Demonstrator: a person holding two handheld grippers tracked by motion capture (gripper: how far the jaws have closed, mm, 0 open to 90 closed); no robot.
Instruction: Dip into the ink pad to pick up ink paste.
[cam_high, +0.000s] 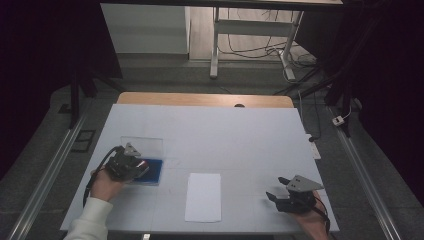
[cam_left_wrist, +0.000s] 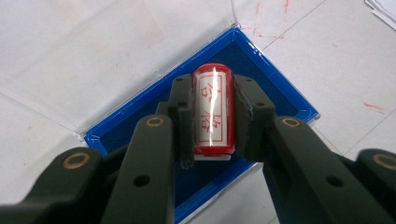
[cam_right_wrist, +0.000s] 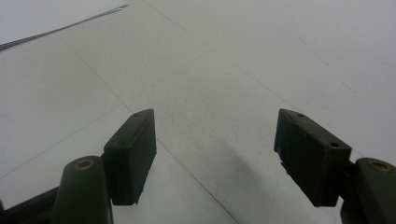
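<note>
Red stamp (cam_left_wrist: 212, 112) clamped in left tongs (cam_left_wrist: 212, 116) over blue ink pad (cam_left_wrist: 275, 88), frame centre; right tongs (cam_right_wrist: 215, 154) apart above bare bench (cam_right_wrist: 261, 56), lower right of high view

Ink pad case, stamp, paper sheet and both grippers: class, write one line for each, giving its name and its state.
Ink pad case: open, clear lid folded back flat.
Stamp: held over the blue pad.
Paper sheet: flat, blank, untouched.
Left gripper: shut on the stamp.
Right gripper: open, empty.
</note>
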